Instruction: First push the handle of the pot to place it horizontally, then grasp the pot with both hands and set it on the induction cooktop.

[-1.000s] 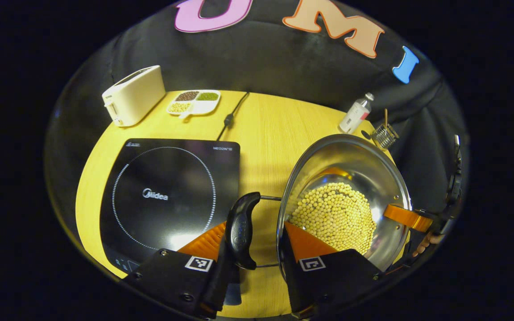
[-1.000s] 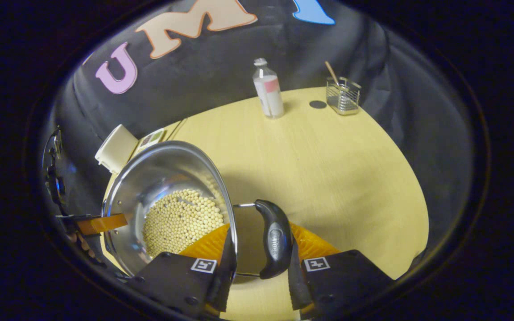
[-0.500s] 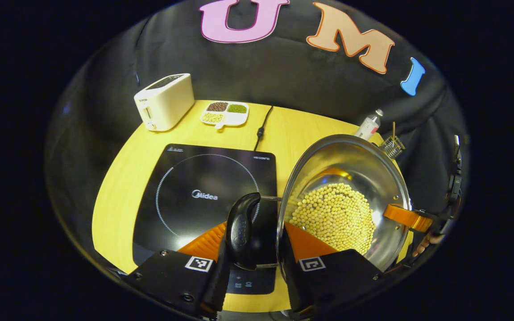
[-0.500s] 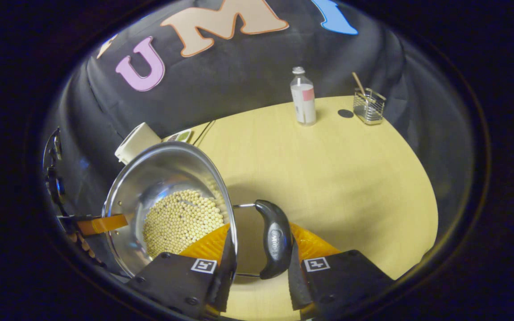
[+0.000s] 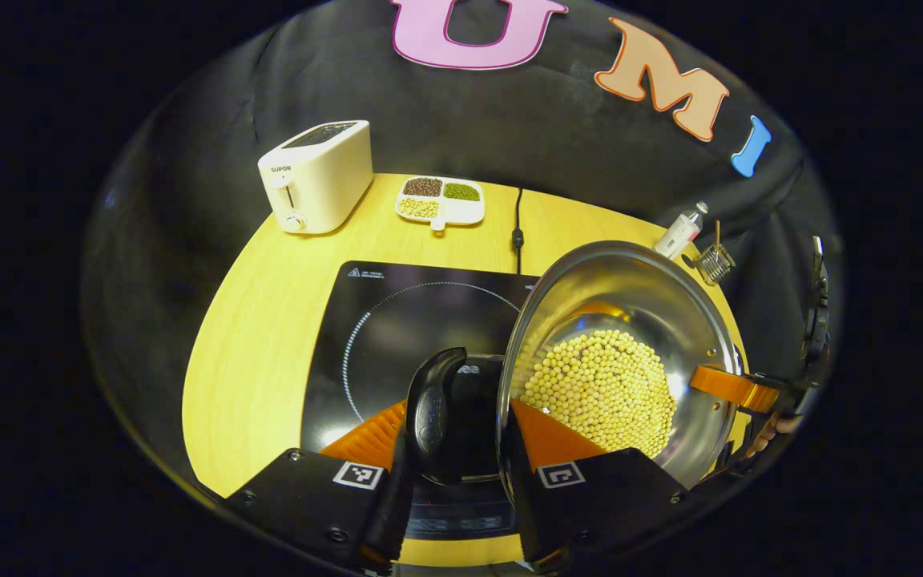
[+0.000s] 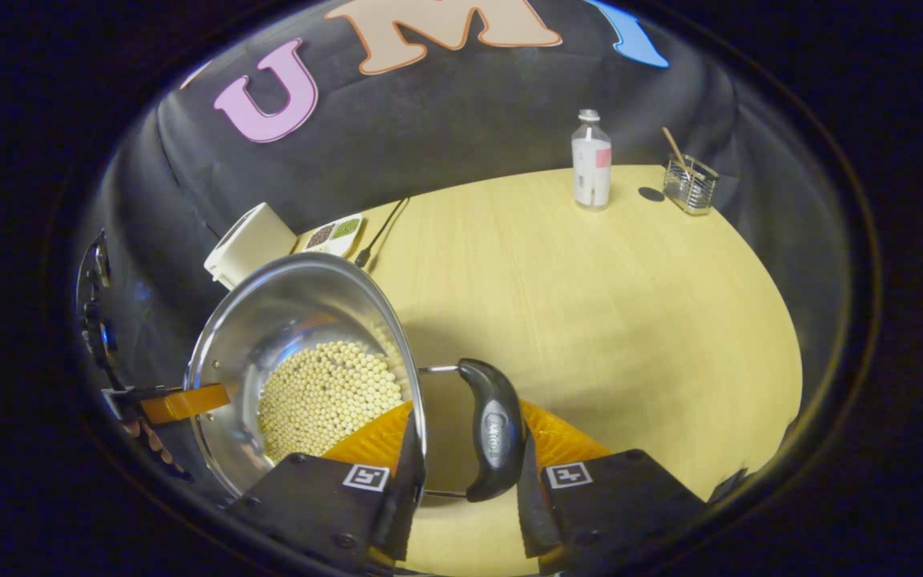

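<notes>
Over the yellow tabletop (image 6: 590, 320) we have both sets of jaws clamped on the 2 handles of the pot (image 5: 618, 361) of beans, carried above the near-right of the induction cooktop (image 5: 397, 320). Next we judge: centre it on the ring, lower evenly.

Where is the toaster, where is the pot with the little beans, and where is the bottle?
toaster (image 5: 319, 175), left gripper view, on its front face.
pot (image 5: 630, 280), left gripper view, on its bare inner wall above the beans.
bottle (image 6: 591, 167), right gripper view, on its body.
</notes>
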Tool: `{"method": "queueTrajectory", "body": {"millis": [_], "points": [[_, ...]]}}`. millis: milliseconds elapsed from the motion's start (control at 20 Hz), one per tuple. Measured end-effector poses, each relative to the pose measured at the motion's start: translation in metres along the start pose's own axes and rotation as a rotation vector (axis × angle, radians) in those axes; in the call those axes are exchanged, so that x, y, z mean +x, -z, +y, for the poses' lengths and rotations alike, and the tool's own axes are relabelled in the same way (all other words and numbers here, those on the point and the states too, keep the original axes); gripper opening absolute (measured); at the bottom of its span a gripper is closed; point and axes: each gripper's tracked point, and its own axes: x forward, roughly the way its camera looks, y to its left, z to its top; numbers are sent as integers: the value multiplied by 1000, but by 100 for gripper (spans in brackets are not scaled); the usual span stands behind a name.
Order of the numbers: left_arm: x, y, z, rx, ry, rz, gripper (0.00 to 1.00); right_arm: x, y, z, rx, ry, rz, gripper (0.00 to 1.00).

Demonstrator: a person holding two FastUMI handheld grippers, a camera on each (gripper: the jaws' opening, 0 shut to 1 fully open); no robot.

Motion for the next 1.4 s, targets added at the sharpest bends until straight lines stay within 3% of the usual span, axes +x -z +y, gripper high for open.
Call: {"method": "queueTrajectory", "body": {"millis": [400, 700, 750, 900, 1000, 1150, 1200, 1250, 1400], "points": [[28, -23, 57, 41, 57, 14, 56, 24, 4, 56, 38, 72, 7, 51], [32, -34, 89, 54, 40, -17, 55, 42, 4, 85, 51, 69, 11, 51], [31, -36, 95, 57, 36, -30, 55, 43, 3, 89, 48, 66, 7, 56], [32, -39, 108, 51, 18, -59, 56, 49, 3, 102, 42, 59, 7, 56], [32, -36, 113, 34, 13, -69, 55, 52, 4, 108, 33, 59, 11, 51], [34, -38, 115, 41, 9, -88, 57, 53, 8, 109, 35, 61, 14, 51], [35, -40, 116, 54, 6, -101, 57, 52, 8, 109, 43, 60, 12, 56], [37, -41, 115, 63, 4, -112, 59, 53, 8, 109, 47, 61, 12, 51], [38, -42, 117, 69, -8, -121, 61, 52, 8, 109, 54, 69, 8, 51]]}}
